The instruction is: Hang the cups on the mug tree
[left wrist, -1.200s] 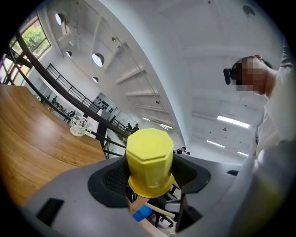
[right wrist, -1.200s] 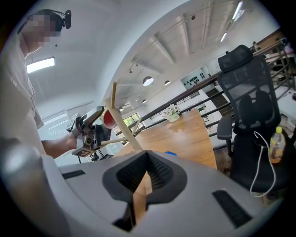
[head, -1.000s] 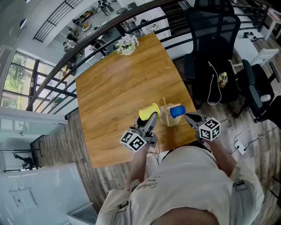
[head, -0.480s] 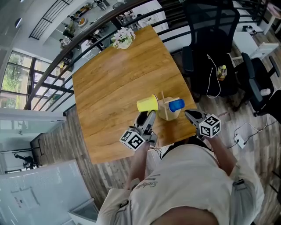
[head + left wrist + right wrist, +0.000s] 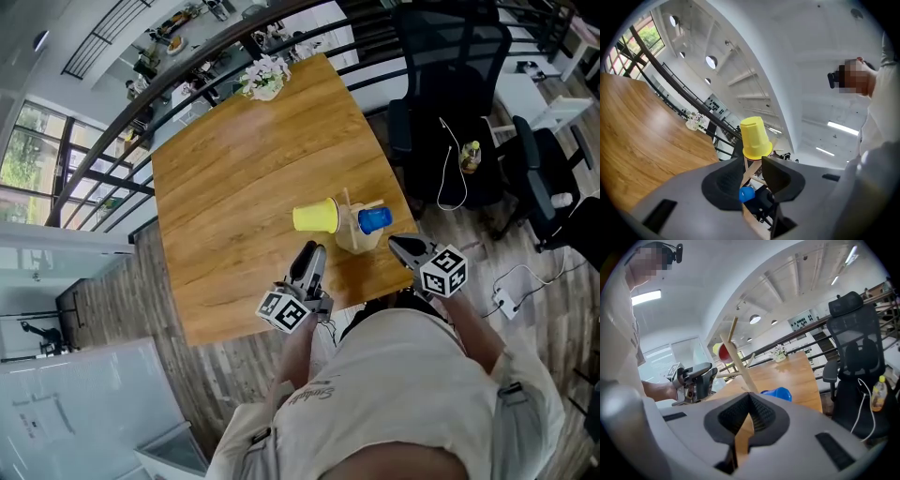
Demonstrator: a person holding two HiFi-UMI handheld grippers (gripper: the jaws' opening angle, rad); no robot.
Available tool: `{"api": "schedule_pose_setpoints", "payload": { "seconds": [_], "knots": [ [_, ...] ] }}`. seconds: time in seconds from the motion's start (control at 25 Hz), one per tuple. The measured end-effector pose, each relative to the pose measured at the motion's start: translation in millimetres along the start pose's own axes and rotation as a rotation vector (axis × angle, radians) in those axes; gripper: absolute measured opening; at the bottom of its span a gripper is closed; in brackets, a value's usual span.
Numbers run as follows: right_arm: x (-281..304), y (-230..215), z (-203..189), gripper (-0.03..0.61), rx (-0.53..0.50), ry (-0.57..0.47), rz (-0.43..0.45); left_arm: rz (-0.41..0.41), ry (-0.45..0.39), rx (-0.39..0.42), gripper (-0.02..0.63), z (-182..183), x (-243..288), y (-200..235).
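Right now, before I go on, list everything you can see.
table: one, brown wood, middle of the head view
tree: one, pale wood, near the table's near right edge
yellow cup: one, yellow, hung on the tree's left side
blue cup: one, blue, at the tree's right side
flowers: one bunch, white, table's far corner
chairs: two, black, right of the table
bottle: one, yellowish, on the nearer chair
left gripper: one, grey, just short of the tree, jaws closing on nothing
right gripper: one, grey, right of the tree, shut and empty
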State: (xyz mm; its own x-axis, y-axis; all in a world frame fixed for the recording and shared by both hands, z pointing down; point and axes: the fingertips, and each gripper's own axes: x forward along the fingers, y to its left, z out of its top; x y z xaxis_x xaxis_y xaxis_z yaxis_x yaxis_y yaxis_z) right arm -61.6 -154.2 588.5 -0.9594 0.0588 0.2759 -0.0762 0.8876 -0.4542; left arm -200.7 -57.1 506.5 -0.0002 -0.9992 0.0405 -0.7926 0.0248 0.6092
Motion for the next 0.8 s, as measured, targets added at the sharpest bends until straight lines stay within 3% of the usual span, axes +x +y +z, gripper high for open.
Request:
{"api": "schedule_pose_setpoints", "payload": {
  "seconds": [0.28, 0.4, 0.6, 0.8],
  "knots": [
    [-10.7, 18.6, 36.8, -0.006, -0.106, -0.046, 0.044, -0.024, 0.017, 0.082, 0.034, -3.6, -10.3, -13.5],
    [-15.5, 22.6, 58.3, -0.006, -0.199, -0.054, 0.045, -0.061, 0.026, 0.126, 0.029, 2.0, -10.1, -26.6],
    [-30.1, 45.7, 100.5, -0.006, -0.303, -0.100, 0.068, -0.044, 0.038, 0.205, 0.028, 16.2, -7.7, -37.8],
    [-46.9, 79.3, 146.8, -0.006, -0.390, -0.195, 0.085, -0.073, -0.051, 0.210, 0.028, 55.3, -11.7, -60.3]
  ]
}}
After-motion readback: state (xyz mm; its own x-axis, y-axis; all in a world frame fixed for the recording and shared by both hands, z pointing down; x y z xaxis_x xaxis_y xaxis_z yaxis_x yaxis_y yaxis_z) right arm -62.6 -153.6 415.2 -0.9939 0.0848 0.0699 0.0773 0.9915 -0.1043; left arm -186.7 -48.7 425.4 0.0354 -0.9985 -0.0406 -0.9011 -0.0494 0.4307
